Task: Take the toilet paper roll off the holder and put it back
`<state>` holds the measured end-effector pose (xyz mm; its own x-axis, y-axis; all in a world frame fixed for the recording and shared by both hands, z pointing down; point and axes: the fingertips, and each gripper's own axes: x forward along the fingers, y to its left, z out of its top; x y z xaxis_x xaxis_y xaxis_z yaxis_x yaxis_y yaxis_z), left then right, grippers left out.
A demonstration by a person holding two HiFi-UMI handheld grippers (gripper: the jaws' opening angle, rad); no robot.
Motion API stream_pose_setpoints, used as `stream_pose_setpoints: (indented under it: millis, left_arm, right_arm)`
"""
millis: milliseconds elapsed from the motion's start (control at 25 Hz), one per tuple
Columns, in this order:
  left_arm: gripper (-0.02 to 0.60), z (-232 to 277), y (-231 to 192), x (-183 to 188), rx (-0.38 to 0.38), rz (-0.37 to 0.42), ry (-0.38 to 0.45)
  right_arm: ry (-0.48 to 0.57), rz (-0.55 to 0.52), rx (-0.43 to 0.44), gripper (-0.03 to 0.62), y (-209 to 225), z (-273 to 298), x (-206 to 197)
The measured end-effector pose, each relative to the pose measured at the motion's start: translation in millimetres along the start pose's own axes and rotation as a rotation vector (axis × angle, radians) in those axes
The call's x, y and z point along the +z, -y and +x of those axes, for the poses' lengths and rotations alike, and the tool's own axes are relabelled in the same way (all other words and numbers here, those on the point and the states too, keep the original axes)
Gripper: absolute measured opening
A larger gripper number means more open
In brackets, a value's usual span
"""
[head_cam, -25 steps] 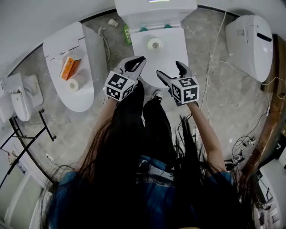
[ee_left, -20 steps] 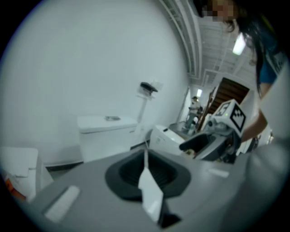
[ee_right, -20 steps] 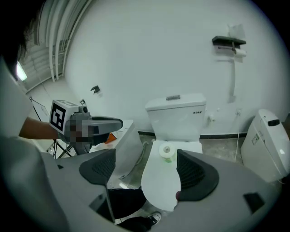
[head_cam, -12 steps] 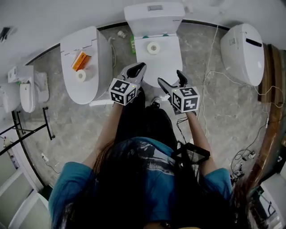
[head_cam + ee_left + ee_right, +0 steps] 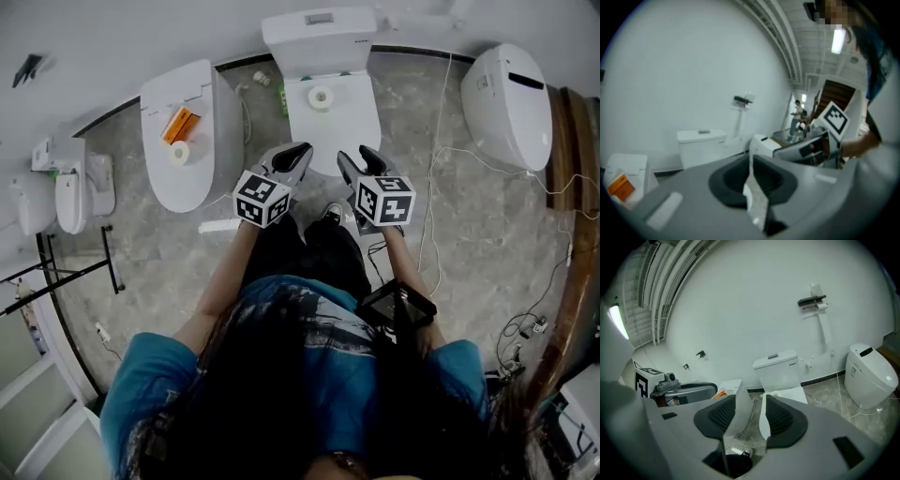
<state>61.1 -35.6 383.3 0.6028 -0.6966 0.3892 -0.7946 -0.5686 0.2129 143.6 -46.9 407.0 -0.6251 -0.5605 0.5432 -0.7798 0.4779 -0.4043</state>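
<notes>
Head view: we hold both units up over the floor (image 5: 469,234), just in front of the middle toilet (image 5: 352,122). The left hand-held gripper (image 5: 298,152) and the right hand-held gripper (image 5: 356,159) sit side by side, apart, tips toward that toilet's front edge. A spare roll (image 5: 321,97) lies near the back edge of its lid. A second spare roll (image 5: 179,152) and an orange box (image 5: 181,124) lie on the lid of the left toilet (image 5: 192,187). Cables (image 5: 436,187) run across the floor.

Left gripper view: jaws clenched, tips meeting, nothing held. We see only a thin slice of floor below the tips. The holder (image 5: 743,99) is on the wall, well ahead.

Right gripper view: jaws have just been closing and now stand part-way apart, released. Nothing is between the pads (image 5: 780,416); only floor and the toilet show through the gap. The toilet paper roll (image 5: 823,307) sits at the holder's right end, high on the wall, well apart from both units.
</notes>
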Motion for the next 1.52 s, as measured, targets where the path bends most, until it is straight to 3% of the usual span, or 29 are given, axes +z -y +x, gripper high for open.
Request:
stream_pose_setpoints:
  millis: [120, 360, 560, 840, 1120, 1520]
  left_arm:
    - [0.018, -8.6, 9.0, -0.2, -0.02, 0.003, 0.002]
    - [0.018, -42.4, 11.9, 4.9, -0.058, 0.049, 0.019]
    - [0.018, -99.7, -3.6, -2.1, -0.079, 0.061, 0.048]
    - [0.018, -209.5, -28.4, -57.3, -0.147, 0.08, 0.032]
    - [0.018, -289.2, -40.8, -94.1, -0.211, 0.051, 0.05]
    - [0.018, -331.2, -5.3, -107.2, -0.275, 0.066, 0.08]
  right_arm:
    - [0.02, -0.016, -0.039, 0.091, -2.5, -7.6, -1.4]
    - [0.03, -0.026, -0.058, 0.04, -36.3, -14.1, -13.5]
    - [0.045, 0.003, -0.085, 0.031, -89.9, -5.8, -34.1]
    - [0.079, 0.032, -0.111, 0.029, -203.0, 3.3, -78.9]
    - [0.089, 0.047, -0.177, 0.029, -280.9, -9.3, -127.1]
    - [0.058, 0.041, -0.254, 0.029, -308.6, -47.3, -168.2]
